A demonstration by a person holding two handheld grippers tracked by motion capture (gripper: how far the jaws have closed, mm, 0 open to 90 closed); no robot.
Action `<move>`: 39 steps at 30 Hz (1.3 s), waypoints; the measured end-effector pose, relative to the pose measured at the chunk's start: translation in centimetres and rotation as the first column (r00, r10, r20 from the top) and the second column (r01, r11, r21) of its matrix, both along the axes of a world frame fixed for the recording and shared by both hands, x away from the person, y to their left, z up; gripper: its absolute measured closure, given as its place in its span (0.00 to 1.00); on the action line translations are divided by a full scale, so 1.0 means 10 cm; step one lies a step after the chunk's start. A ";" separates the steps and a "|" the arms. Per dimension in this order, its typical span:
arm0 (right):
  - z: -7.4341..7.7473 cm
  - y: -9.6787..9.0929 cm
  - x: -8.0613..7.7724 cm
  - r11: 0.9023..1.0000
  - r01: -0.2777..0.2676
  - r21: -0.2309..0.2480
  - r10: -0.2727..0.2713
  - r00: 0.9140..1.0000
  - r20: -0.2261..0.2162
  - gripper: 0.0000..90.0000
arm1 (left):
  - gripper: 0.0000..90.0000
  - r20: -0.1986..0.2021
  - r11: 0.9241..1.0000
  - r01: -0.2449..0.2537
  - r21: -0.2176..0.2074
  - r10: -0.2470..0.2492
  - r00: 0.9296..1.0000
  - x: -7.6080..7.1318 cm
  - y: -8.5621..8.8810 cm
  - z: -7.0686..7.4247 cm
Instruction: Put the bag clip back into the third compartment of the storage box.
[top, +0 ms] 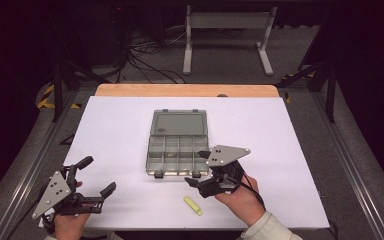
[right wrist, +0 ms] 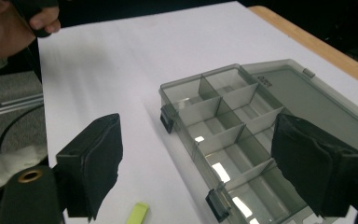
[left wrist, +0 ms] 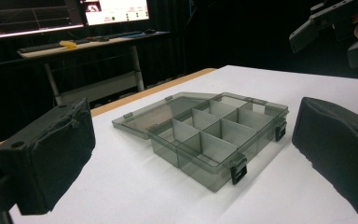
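Observation:
A smoky clear plastic organiser box [top: 178, 150] lies in the middle of the white table [top: 120, 125], its lid folded flat to the far side and its several compartments bare [left wrist: 214, 135] [right wrist: 235, 140]. A small yellow-green stick [top: 193, 205] [right wrist: 137, 214] lies on the table near the front edge, in front of the box. My right gripper [top: 199, 167] [right wrist: 198, 163] hovers open over the box's near right corner. My left gripper [top: 97, 174] [left wrist: 193, 158] is open near the front left corner, aimed at the box, with nothing between its jaws.
A wooden strip [top: 185, 90] runs along the table's far edge. Beyond it stand a white desk frame [top: 227, 35] and loose cables [top: 145, 55] on the floor. Metal rails [top: 350, 160] flank the table. Monitors [left wrist: 65, 11] glow behind a desk in the left gripper view.

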State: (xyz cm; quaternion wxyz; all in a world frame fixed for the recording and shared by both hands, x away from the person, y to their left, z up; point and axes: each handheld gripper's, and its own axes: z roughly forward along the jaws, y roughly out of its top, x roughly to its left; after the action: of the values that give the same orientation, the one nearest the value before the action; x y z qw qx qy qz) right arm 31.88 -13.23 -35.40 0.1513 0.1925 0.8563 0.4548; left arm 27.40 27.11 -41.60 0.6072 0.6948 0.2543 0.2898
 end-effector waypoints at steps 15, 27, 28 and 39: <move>-0.19 0.23 0.01 0.980 -0.030 -0.196 -0.004 0.985 -0.172 0.26 | 0.00 0.003 1.000 -0.001 0.001 0.001 1.000 0.00 0.00 0.00; -0.42 0.36 -0.04 0.957 -0.071 -0.280 -0.003 0.967 -0.256 0.30 | 0.00 0.003 1.000 -0.001 0.006 0.001 1.000 0.00 0.01 0.01; -0.45 0.37 -0.04 0.954 -0.077 -0.290 0.000 0.966 -0.259 0.31 | 0.00 0.002 1.000 -0.001 0.006 0.001 1.000 0.00 0.01 0.01; -0.61 0.40 -0.04 0.940 -0.090 -0.330 -0.021 0.948 -0.318 0.34 | 0.00 -0.001 1.000 -0.001 0.001 0.001 1.000 0.00 0.00 0.00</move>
State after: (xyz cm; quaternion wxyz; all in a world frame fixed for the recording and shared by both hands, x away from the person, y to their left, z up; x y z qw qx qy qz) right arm 31.46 -9.27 -41.48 0.0349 0.2186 0.9383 0.2656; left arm 27.40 27.11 -41.58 0.6066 0.6952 0.2545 0.2899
